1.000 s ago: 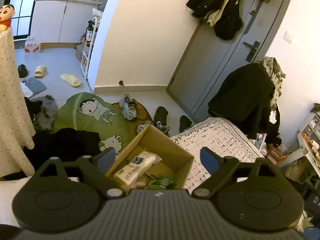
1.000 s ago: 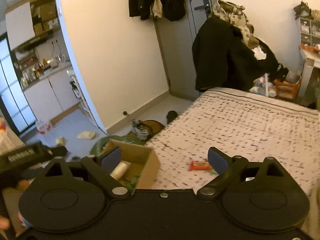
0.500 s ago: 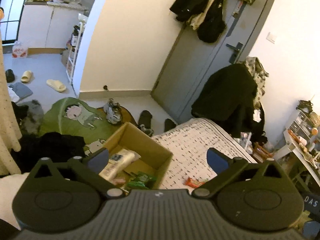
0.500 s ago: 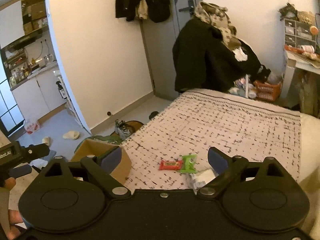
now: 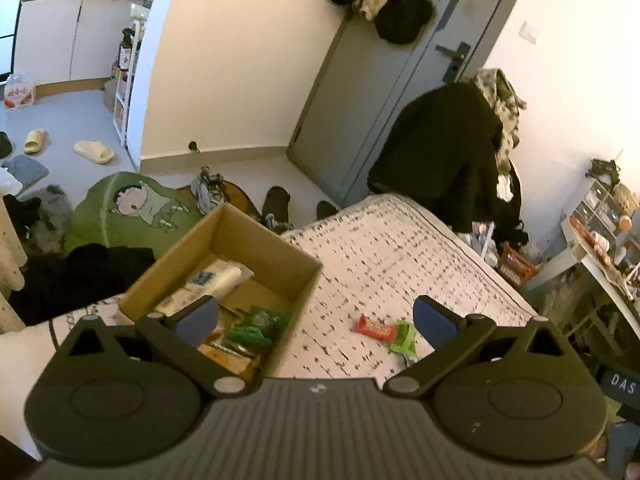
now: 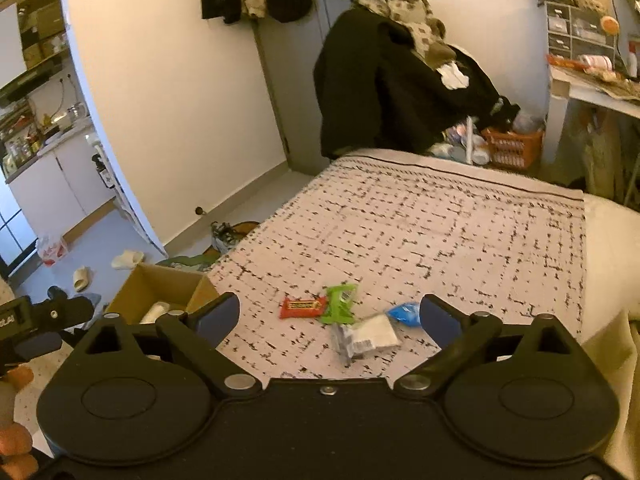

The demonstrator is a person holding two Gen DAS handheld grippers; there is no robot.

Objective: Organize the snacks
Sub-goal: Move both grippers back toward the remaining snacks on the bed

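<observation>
Both the left hand-held gripper [image 5: 316,318] and right hand-held gripper [image 6: 328,314] gape empty, left just widened, over loose snacks [image 6: 344,316] bunched on the bed [image 6: 440,232] beside the cardboard box [image 5: 256,240]; a grab risks snagging two wrappers.

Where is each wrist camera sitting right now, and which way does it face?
Left wrist: on the left gripper, angled down at the cardboard box and bed; only its own open fingers show.
Right wrist: on the right gripper, angled down at loose snacks on the bed; its open fingers and, at left, the other gripper show.
Shared: box, red bar, green packet, grey door.
</observation>
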